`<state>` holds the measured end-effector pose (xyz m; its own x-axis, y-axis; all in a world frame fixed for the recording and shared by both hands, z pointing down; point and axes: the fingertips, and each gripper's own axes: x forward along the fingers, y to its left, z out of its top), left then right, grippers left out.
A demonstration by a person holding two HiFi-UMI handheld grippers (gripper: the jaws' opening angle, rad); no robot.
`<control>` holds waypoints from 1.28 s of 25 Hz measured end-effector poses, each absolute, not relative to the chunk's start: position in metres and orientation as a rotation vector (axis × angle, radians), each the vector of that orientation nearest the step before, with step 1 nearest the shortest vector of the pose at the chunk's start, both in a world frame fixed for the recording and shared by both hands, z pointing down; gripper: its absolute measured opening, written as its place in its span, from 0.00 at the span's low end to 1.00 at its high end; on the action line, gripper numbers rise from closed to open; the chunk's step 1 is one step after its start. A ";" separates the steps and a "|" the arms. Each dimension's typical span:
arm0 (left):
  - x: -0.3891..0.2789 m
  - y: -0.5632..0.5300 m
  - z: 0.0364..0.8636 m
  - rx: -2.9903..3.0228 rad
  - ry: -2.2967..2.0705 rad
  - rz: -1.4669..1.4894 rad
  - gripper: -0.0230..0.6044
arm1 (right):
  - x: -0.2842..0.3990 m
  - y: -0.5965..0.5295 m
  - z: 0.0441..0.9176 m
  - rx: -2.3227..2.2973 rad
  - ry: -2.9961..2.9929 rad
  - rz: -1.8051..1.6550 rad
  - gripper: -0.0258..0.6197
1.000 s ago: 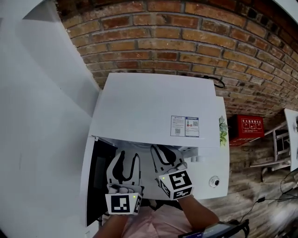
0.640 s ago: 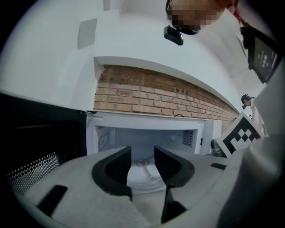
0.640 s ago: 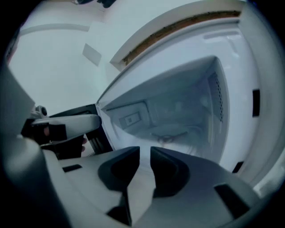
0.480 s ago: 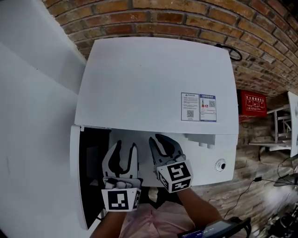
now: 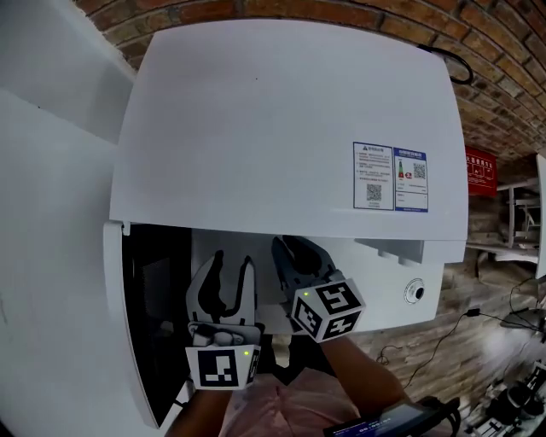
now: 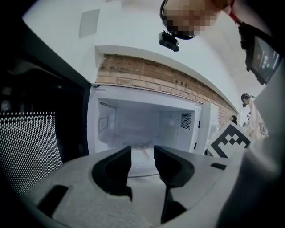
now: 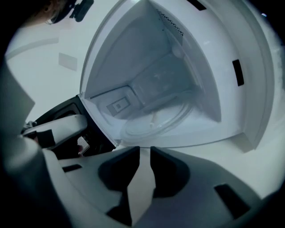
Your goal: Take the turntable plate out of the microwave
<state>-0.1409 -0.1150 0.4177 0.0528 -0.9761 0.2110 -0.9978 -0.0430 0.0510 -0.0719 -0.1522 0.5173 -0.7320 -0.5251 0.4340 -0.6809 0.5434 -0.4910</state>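
The clear glass turntable plate (image 6: 133, 164) lies on the floor of the white microwave's (image 5: 281, 128) cavity; it also shows in the right gripper view as the plate (image 7: 160, 120). The microwave's top hides it in the head view. Both grippers hang side by side just outside the opening, apart from the plate. My left gripper (image 5: 229, 266) (image 6: 142, 155) is open, a wide gap between its jaws and nothing in it. My right gripper (image 5: 294, 253) (image 7: 144, 152), rolled to one side, is open with a narrower gap, also empty.
The microwave door (image 5: 149, 324) stands swung open at the left, its dark mesh window (image 6: 31, 147) close beside my left gripper. A control knob (image 5: 415, 292) sits on the front panel at the right. A brick wall (image 5: 341, 13) runs behind, and a white wall (image 5: 43, 213) is at the left.
Both grippers have sunk to the level of the open cavity, and the right one has rolled. The microwave's top now fills more of the head view.
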 end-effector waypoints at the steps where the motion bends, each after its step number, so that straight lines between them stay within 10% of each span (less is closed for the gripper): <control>1: -0.141 -0.116 0.420 2.135 -2.034 0.177 0.30 | -0.073 -0.154 0.517 1.017 -2.552 0.973 0.17; 12: -0.148 -0.122 0.425 2.115 -2.018 0.166 0.30 | -0.082 -0.170 0.513 0.957 -2.504 1.687 0.29; 32: -0.147 -0.107 0.409 2.127 -2.027 0.142 0.30 | -0.081 -0.162 0.500 0.933 -2.446 2.009 0.08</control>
<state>-0.1472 -0.1070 0.4091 0.0555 -0.9770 0.2059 -0.9962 -0.0402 0.0778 -0.0814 -0.1624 0.5000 -0.8288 -0.5121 0.2256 -0.3207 0.1044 -0.9414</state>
